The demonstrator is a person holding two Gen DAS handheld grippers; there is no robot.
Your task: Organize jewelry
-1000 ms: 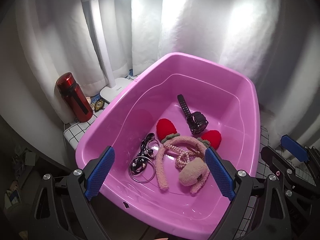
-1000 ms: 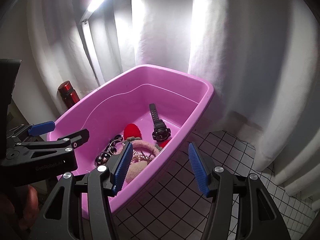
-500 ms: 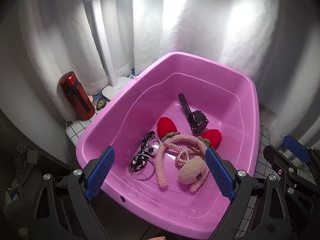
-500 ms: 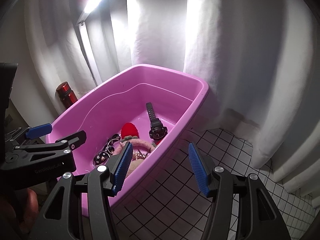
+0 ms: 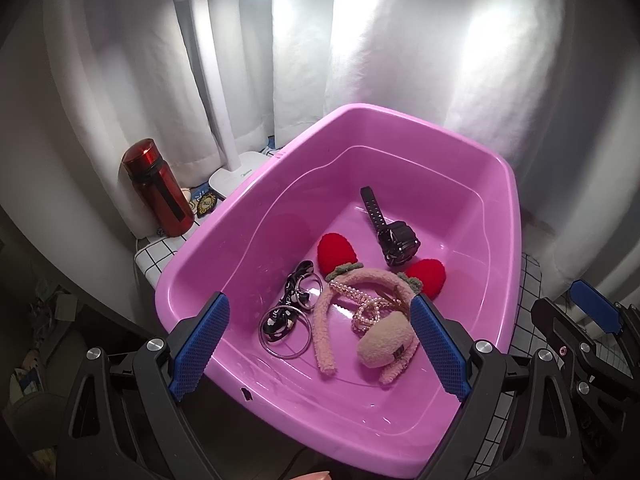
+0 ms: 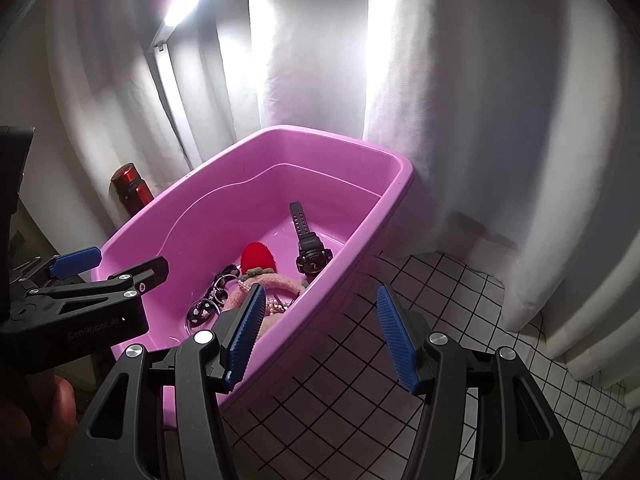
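Note:
A pink plastic tub holds the jewelry. A black watch lies toward the back. In front of it lies a fuzzy pink headband with red strawberry ears, and a pearl string is draped over the band. Silver bangles with a black strap lie to its left. My left gripper hovers open above the tub's near rim with nothing between its pads. My right gripper stands open over the tub's right rim and the tiled top, also holding nothing. The watch shows there too.
A red bottle and a white lamp base stand left of the tub, against white curtains. A white tiled tabletop stretches right of the tub. A person's hand holds the left gripper.

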